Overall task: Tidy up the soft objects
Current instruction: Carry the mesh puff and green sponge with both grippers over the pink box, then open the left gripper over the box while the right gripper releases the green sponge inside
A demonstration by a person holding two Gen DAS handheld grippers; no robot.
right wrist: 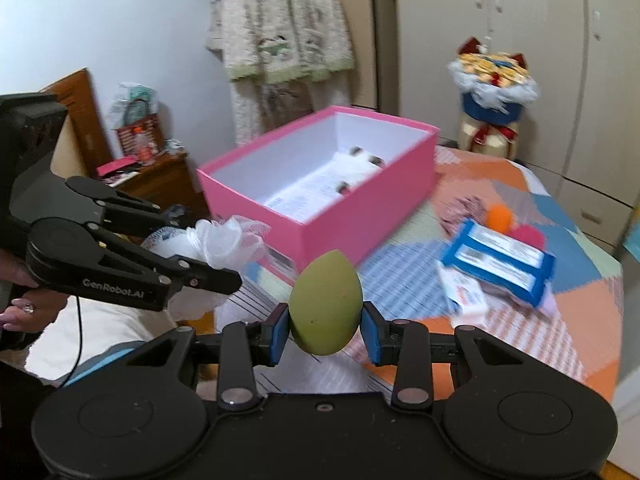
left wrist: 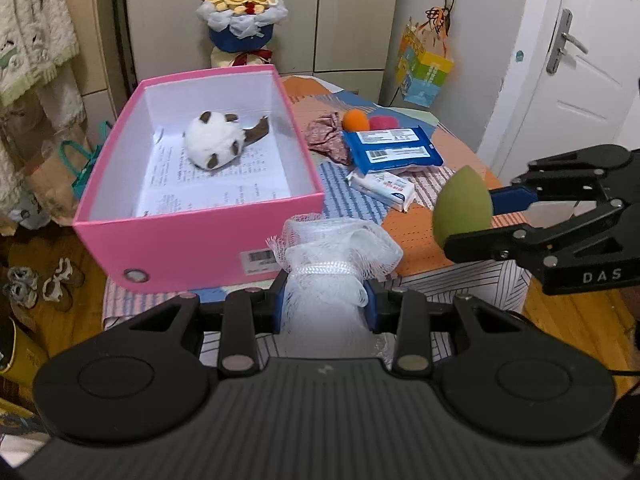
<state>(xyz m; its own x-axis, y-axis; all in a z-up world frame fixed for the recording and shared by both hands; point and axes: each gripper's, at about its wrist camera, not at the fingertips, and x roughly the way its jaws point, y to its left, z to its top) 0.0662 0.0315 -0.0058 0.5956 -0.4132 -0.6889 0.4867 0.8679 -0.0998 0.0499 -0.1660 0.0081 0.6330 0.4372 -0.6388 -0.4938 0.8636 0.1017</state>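
Note:
My left gripper (left wrist: 325,304) is shut on a white mesh bath pouf (left wrist: 332,252), held just in front of the open pink box (left wrist: 200,236). A white and brown plush toy (left wrist: 218,140) lies inside the box on printed paper. My right gripper (right wrist: 325,332) is shut on a green egg-shaped sponge (right wrist: 326,304), held above the table to the right of the box (right wrist: 360,200). The sponge (left wrist: 464,206) and right gripper (left wrist: 476,216) show at the right of the left wrist view. The left gripper (right wrist: 216,256) with the pouf (right wrist: 224,240) shows at the left of the right wrist view.
On the patchwork tablecloth (left wrist: 420,236) lie an orange sponge (left wrist: 355,120), a pink sponge (left wrist: 384,122), a patterned cloth (left wrist: 328,138), a blue wipes pack (left wrist: 394,148) and a small white pack (left wrist: 382,188). A bouquet (left wrist: 242,20) stands behind the box. A door (left wrist: 580,60) is at the right.

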